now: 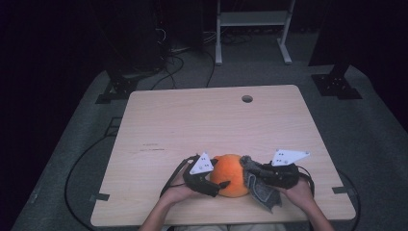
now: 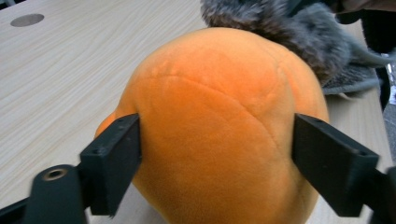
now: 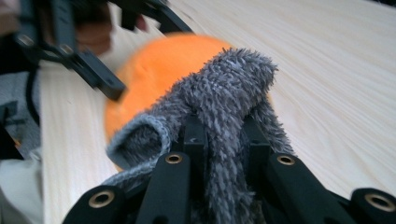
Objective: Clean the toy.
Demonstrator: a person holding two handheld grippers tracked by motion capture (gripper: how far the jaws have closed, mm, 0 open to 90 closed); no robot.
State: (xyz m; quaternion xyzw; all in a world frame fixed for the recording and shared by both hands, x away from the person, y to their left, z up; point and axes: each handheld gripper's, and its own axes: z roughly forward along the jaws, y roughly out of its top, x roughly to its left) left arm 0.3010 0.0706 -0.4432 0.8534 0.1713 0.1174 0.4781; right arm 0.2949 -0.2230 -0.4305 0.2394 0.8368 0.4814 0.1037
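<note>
A round orange plush toy (image 1: pixel 231 174) rests on the wooden table (image 1: pixel 207 120) near its front edge. My left gripper (image 1: pixel 219 185) is shut on it, and in the left gripper view both black jaws press into the sides of the orange plush toy (image 2: pixel 219 126). A grey fuzzy cloth (image 1: pixel 260 190) lies against the toy's right side. My right gripper (image 3: pixel 224 135) is shut on a fold of the grey fuzzy cloth (image 3: pixel 229 88), which sticks up between its jaws. Behind the fold sits the orange plush toy (image 3: pixel 154 70), with the left gripper (image 3: pixel 93 70) on it.
A small round hole (image 1: pixel 247 98) marks the table's far side. The person's hands (image 1: pixel 300 192) hold both grippers at the front edge. Beyond the table, a white frame (image 1: pixel 252 19), black stand bases (image 1: pixel 337 86) and cables (image 1: pixel 168 72) are on the grey floor.
</note>
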